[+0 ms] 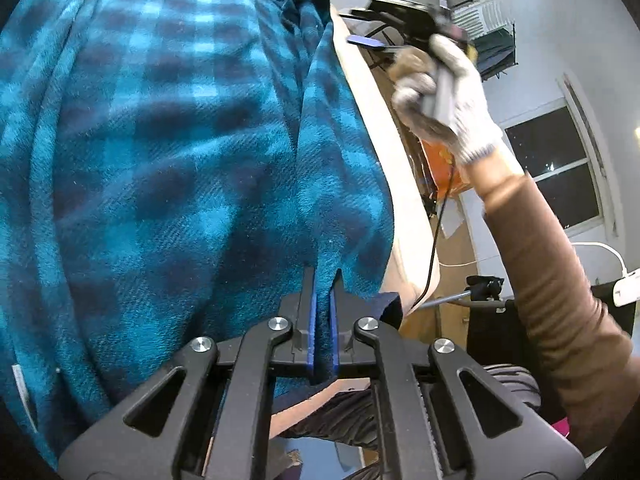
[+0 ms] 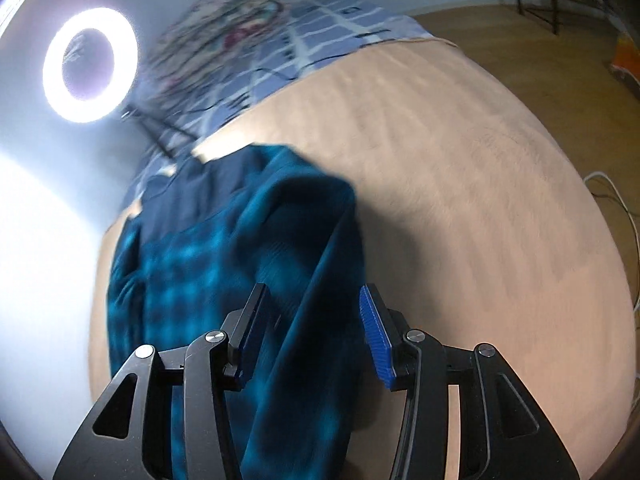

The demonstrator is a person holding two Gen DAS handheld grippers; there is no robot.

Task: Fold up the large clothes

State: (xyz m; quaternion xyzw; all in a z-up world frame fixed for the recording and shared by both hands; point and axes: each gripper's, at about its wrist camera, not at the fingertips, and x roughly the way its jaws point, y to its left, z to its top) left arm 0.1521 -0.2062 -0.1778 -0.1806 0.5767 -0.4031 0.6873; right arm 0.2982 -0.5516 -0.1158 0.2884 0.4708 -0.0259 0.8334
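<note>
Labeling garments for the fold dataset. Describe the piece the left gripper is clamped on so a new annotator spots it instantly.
Start from the wide tan bed surface that fills the right wrist view. The teal plaid fleece garment lies along its left side, its edge pinched in the shut left gripper. Its teal and navy checks set it apart from the pale blue and white grid bedding at the head of the bed.

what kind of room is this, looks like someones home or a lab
Most likely a bedroom at home, set up for recording: a bed with a patterned blue bedsheet, a wooden floor, a window, and a ring light beside the bed.
</note>
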